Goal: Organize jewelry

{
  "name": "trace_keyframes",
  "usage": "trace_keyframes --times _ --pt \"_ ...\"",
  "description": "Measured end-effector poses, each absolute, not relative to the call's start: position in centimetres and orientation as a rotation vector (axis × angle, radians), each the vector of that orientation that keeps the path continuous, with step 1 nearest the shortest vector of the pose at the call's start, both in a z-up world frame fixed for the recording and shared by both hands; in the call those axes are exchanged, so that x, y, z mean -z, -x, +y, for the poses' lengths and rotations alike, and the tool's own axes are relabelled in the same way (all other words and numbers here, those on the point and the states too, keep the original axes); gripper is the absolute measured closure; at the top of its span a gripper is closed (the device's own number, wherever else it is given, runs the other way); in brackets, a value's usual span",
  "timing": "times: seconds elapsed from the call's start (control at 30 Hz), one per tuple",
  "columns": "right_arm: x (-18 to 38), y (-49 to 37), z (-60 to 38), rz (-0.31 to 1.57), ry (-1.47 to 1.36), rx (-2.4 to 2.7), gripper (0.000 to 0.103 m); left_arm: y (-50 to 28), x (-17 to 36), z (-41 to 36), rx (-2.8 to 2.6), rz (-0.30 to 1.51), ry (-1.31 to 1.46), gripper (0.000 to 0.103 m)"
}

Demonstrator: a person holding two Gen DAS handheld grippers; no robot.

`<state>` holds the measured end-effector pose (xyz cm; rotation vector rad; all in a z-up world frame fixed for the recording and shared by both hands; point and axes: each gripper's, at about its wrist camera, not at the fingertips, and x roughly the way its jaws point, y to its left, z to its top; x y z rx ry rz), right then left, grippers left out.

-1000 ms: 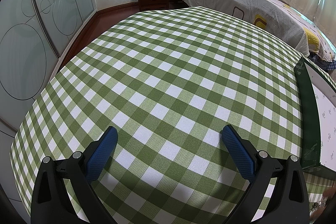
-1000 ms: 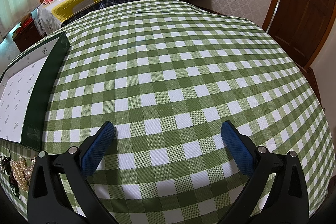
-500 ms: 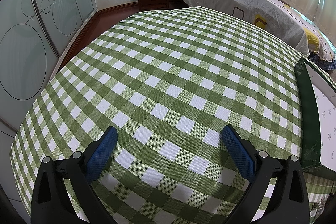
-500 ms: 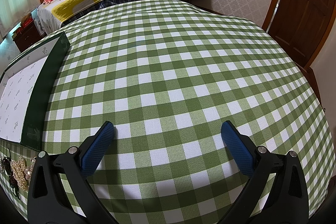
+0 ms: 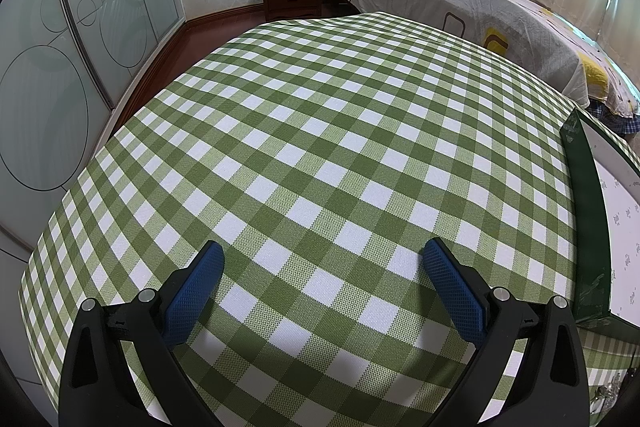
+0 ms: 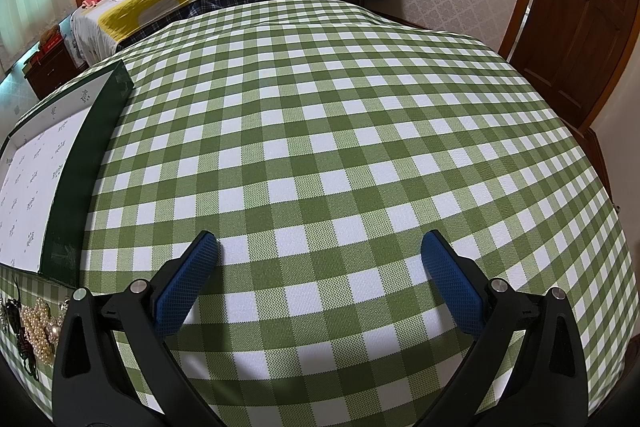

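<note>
With both claws spread wide and empty, I hold my left claw point(image 5: 323, 269) and right claw point(image 6: 320, 261) over the green-checked counter point(image 6: 340, 131); the pearl-and-dark-bead jewelry heap point(image 6: 34, 327) lies just before the shallow green-walled, white-lined box point(image 6: 68, 211), presumably its destination.

Pearl-and-dark jewelry heap point(image 6: 30, 327) beside green box point(image 6: 100, 147) (white-lined, open) on gingham.
</note>
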<state>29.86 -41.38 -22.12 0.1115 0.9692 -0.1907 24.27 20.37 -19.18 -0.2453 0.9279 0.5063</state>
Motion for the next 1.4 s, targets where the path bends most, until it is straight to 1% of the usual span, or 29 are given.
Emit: trace_keyframes --times 0.27,0.43,0.5,0.7,0.77,1.0,1.13,1.4 --pt "22.0 -29.1 -41.0 0.958 -0.142 0.256 0.004 -24.2 19.3 20.3 -0.508 0.926 0.249 0.006" --pt "19.1 -25.3 -37.5 0.859 -0.178 0.246 0.004 -22.4 18.9 17.6 -0.471 0.894 0.231 0.007" --pt "17.4 -23.4 -35.5 0.808 -0.154 0.216 0.004 -21.4 17.9 15.9 -0.426 0.865 0.205 0.007" --pt "12.7 -18.4 -30.9 0.710 -0.117 0.091 0.004 -16.3 11.9 9.3 -0.281 0.729 0.145 0.007" --pt "11.2 -17.2 -29.8 0.681 -0.110 0.064 0.004 -13.7 9.7 7.3 -0.243 0.658 0.141 0.007" --pt "6.1 -11.0 -26.2 0.577 -0.038 0.001 0.004 -7.1 4.5 3.0 -0.188 0.538 0.096 0.007" --pt "4.6 -8.2 -24.6 0.551 -0.010 -0.029 0.004 -4.5 3.2 1.6 -0.179 0.519 0.045 0.007" --pt "3.1 -4.6 -23.5 0.502 0.012 -0.051 0.004 -1.1 1.7 0.4 -0.130 0.485 0.064 0.007"
